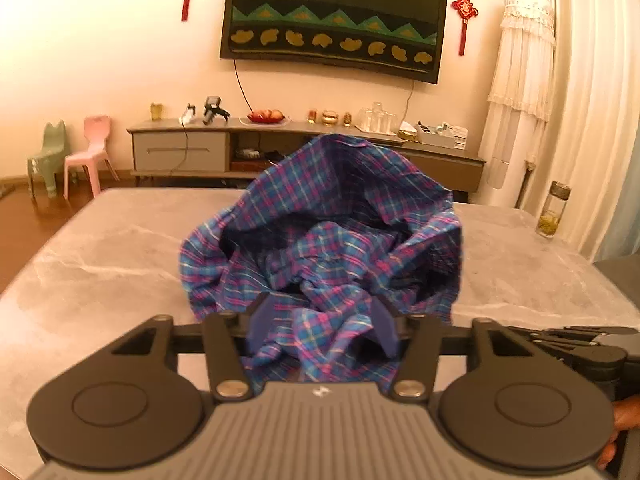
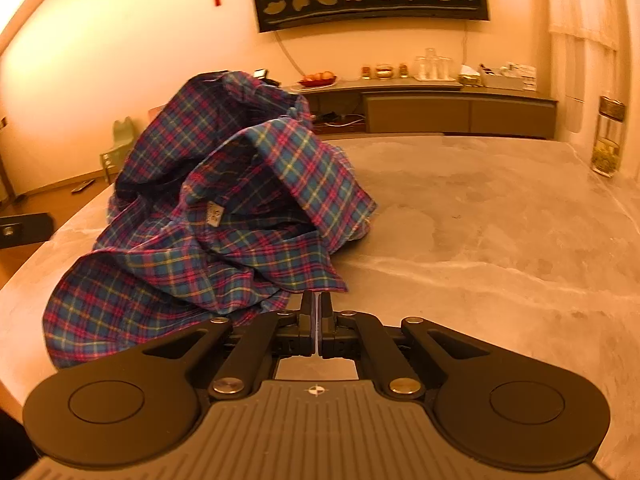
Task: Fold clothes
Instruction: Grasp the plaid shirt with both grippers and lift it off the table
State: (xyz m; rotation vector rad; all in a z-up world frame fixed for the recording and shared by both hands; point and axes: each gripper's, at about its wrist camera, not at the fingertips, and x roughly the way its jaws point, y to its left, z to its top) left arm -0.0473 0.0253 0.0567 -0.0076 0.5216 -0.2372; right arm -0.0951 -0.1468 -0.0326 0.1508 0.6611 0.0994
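A blue, pink and yellow plaid shirt (image 1: pixel 328 232) lies crumpled in a tall heap on the grey marble table (image 1: pixel 112 248). My left gripper (image 1: pixel 322 322) sits at the heap's near edge. Its blue pads (image 1: pixel 262 316) stand well apart with a loose fold of the shirt lying between them, not pinched. In the right wrist view the shirt (image 2: pixel 224 216) fills the left half of the table (image 2: pixel 480 220). My right gripper (image 2: pixel 317 300) has its black fingers drawn together to a thin slit right at the shirt's near hem. I see no cloth between them.
A glass bottle with green leaves (image 1: pixel 554 210) (image 2: pixel 608 140) stands at the table's right edge. Beyond the table are a low TV cabinet (image 1: pixel 280 144) with glasses and fruit, a pink chair (image 1: pixel 94 152) and a green one. A hand (image 1: pixel 624 420) shows at the lower right.
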